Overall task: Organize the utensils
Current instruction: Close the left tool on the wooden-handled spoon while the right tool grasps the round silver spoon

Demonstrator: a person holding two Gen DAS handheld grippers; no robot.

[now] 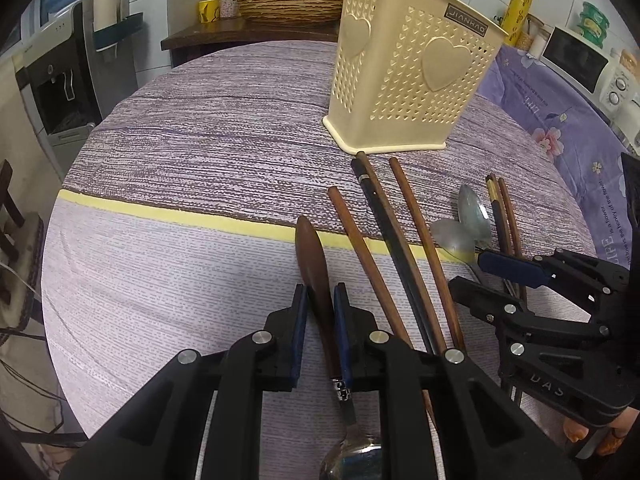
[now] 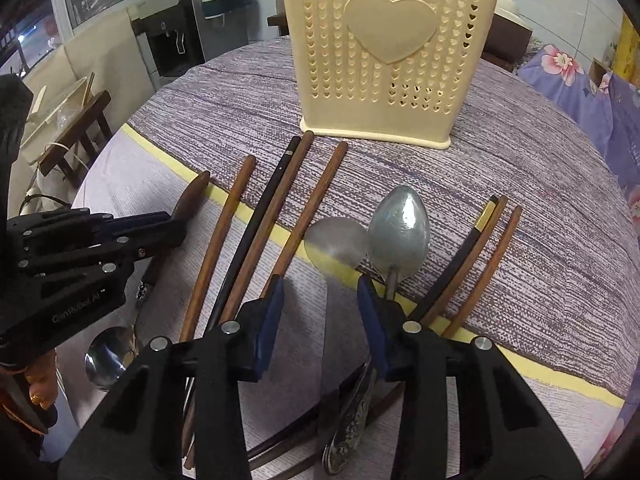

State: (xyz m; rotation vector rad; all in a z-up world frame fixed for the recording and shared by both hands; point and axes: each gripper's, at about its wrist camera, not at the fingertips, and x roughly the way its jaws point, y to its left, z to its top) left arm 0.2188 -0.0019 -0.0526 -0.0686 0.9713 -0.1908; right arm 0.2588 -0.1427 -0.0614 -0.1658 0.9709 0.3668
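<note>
A cream utensil holder (image 1: 404,76) with heart cut-outs stands on the round table; it also shows in the right wrist view (image 2: 384,56). My left gripper (image 1: 320,296) is shut on the brown wooden handle of a spoon (image 1: 316,276), whose metal bowl (image 1: 352,456) lies near the camera. My right gripper (image 2: 320,284) is open, its fingers on either side of two metal spoons (image 2: 396,228), not touching them. Several wooden and black chopsticks (image 2: 256,216) lie side by side between the grippers and the holder, and more chopsticks (image 2: 476,256) lie to the right.
The table has a purple striped cloth (image 1: 208,128) with a yellow band (image 1: 168,212). A water dispenser (image 1: 60,80) stands at the left, a microwave (image 1: 584,64) at the right, a wicker basket (image 1: 288,0) on a shelf behind.
</note>
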